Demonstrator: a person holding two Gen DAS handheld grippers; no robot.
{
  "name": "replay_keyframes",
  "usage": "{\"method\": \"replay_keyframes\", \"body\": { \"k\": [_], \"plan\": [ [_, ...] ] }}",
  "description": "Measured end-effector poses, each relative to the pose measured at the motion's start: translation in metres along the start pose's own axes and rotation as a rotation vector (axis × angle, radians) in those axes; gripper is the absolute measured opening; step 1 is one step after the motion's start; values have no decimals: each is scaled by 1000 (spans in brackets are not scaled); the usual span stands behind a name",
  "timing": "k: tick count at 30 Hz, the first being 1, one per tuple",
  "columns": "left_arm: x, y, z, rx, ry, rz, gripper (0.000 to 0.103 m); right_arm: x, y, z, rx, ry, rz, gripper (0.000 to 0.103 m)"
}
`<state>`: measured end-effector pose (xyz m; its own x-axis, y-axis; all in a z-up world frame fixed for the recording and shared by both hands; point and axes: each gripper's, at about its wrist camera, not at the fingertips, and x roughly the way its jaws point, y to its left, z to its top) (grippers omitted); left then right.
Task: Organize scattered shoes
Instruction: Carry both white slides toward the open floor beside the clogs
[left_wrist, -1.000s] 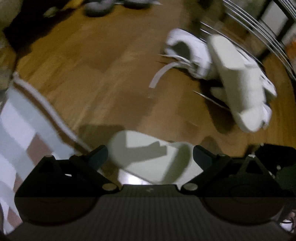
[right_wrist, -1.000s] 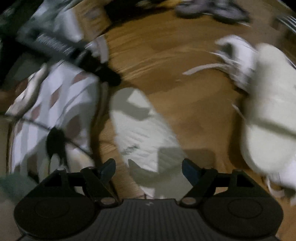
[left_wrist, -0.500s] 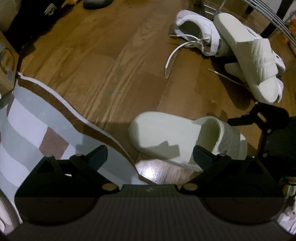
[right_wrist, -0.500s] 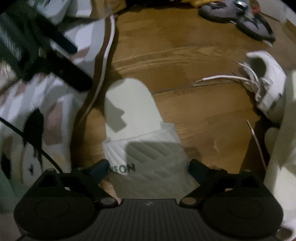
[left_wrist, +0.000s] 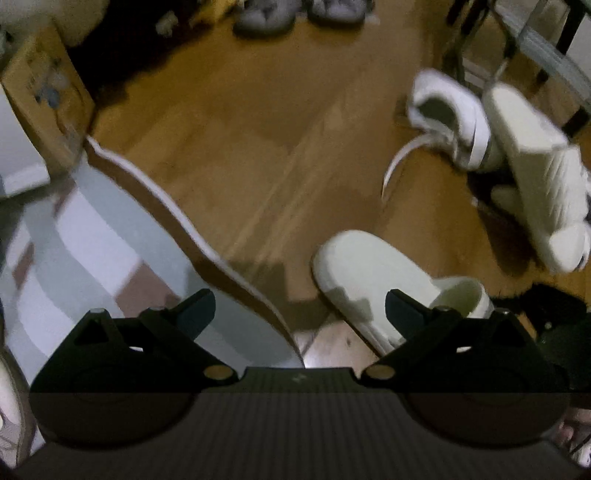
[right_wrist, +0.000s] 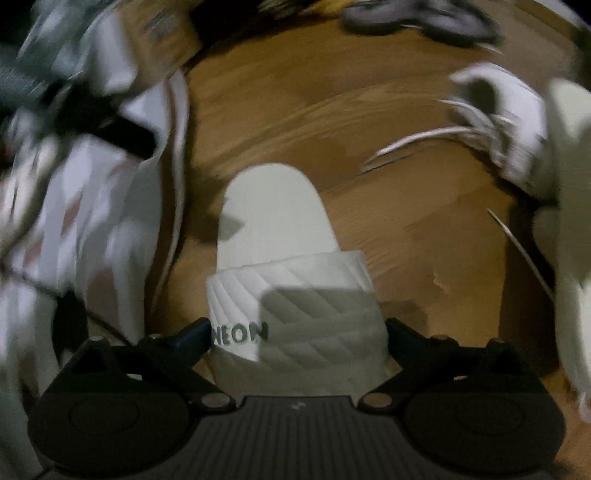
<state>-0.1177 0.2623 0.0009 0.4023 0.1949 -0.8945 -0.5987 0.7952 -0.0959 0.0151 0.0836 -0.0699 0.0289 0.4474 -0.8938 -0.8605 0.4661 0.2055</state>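
- Slide sandal (right_wrist: 280, 266), white, lies flat on the wooden floor (right_wrist: 369, 129) right in front of the right gripper (right_wrist: 297, 334); long axis runs straight away from that camera, bare footbed end far, ribbed strap near, with "NEON" printed on the strap's left side
- Right gripper's jaws are spread wide, one fingertip (right_wrist: 197, 334) just at the strap's left side and the other by its right side; whether they touch the strap I cannot tell; nothing is clamped
- From the left wrist the same slide sandal (left_wrist: 373, 280) sits low and right, lying on a diagonal, its rounded end up-left and the strap opening down-right behind the right fingertip
- Left gripper (left_wrist: 299, 306) is released too, jaws wide apart, empty, hovering over the rug's edge and bare floor
- Second white slide (left_wrist: 535, 173) lies far right, leaning against a white sneaker (left_wrist: 454, 122) with a loose lace trailing over the boards
- Two grey slippers (left_wrist: 299, 14) sit side by side at the far end of the room
- Striped rug (left_wrist: 99, 240) with a pale border covers the left; a cardboard box (left_wrist: 44, 96) stands beyond it; a metal rack (left_wrist: 532, 33) shows upper right; both views are motion-blurred
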Motion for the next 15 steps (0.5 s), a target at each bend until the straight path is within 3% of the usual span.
{"method": "replay_keyframes", "body": {
  "k": [5, 9, 11, 13, 15],
  "plan": [
    [-5, -1, -1, -11, -18, 14, 100, -18, -25, 8, 383, -44, -47, 99],
    [-14, -3, -2, -51, -108, 56, 100, -24, -48, -7, 713, -31, -50, 101],
    [-15, -5, -1, -34, -101, 41, 100, -15, -57, -13, 816, 37, 48, 101],
    [-11, -4, -2, -30, -81, 36, 100, -8, -67, -26, 920, 55, 267, 99],
    [-5, -4, -2, -32, -56, 28, 100, -4, -74, -41, 1017, 50, 426, 98]
  ]
}}
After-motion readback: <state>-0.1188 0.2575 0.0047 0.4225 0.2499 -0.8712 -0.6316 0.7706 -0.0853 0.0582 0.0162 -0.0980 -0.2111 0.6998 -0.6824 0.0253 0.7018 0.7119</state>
